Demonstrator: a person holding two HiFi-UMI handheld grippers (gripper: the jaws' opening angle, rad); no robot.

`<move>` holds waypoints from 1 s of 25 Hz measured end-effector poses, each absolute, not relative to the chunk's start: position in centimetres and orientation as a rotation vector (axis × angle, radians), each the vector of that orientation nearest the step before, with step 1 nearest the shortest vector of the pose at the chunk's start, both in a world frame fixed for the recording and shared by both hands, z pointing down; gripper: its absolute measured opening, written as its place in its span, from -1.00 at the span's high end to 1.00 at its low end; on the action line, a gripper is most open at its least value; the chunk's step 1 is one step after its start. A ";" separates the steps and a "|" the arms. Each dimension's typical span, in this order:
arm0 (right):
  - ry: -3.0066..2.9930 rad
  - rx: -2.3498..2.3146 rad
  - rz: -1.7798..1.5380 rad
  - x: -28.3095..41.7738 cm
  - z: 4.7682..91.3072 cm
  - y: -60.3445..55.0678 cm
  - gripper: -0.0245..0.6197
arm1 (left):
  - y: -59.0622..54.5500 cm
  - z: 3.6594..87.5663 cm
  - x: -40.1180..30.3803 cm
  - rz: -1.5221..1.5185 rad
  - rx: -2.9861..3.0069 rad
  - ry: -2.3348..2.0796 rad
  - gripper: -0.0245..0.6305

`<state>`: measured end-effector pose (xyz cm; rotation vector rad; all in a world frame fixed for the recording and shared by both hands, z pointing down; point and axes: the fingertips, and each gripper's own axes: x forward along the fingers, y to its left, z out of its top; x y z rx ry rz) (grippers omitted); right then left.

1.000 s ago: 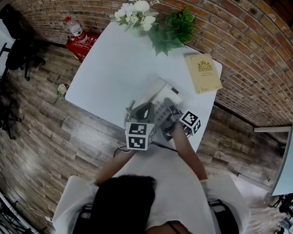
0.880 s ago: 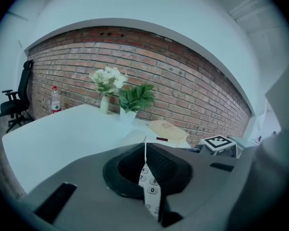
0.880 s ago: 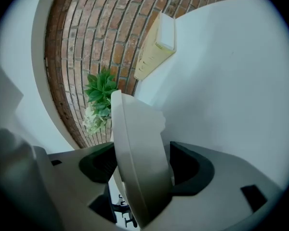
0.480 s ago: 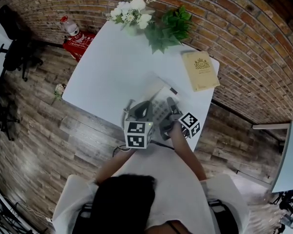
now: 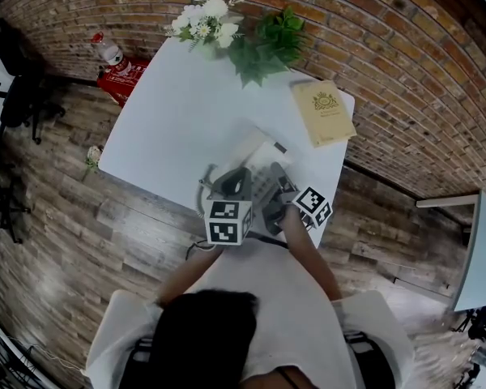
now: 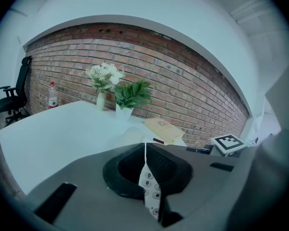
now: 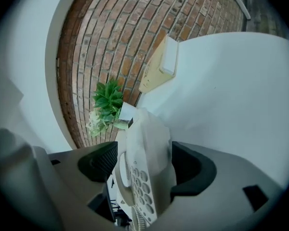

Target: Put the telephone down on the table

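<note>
The right gripper [image 7: 145, 165] has just been opening and now stands at its widest, with the pale plastic push-button telephone [image 7: 145, 134] between its jaws. The ribbed pads look just clear of the casing on both sides, so I judge that it does not grip. The left gripper [image 6: 145, 171] is closed almost to nothing on a thin edge of the telephone, with keypad digits showing in the slot. In the head view the telephone lies just ahead of both grippers, on the near margin of the white table [image 5: 178, 112]. It seems to rest there, though the contact underneath is hidden.

The step in hand is the release. To do it well, the left jaws should open fully before either gripper draws away. Both should then back out along their own line, without tilting. The telephone sits close to the table edge, and a snagged pad or the coiled cord [image 7: 137, 222] could drag it off. Farther ahead of the right gripper lies a tan book with a gold emblem [image 5: 324, 113]. Beyond both grippers, well apart, stand a leafy green plant [image 5: 267, 43] and white flowers [image 5: 202, 19].
</note>
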<state>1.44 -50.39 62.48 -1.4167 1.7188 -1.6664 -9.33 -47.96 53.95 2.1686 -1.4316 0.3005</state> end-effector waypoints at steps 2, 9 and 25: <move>1.746 -1.444 -1.647 1.7 62.2 -50.2 -0.13 | -47.8 53.9 -9.4 0.297 2.167 -1.434 0.83; 1.859 -1.421 -1.516 2.0 59.5 -49.5 -0.13 | -47.7 53.8 -9.4 0.297 2.171 -1.440 0.83; 2.263 -1.229 -1.195 -0.8 52.1 -48.4 0.35 | -47.0 54.0 -7.8 0.314 2.198 -1.398 0.83</move>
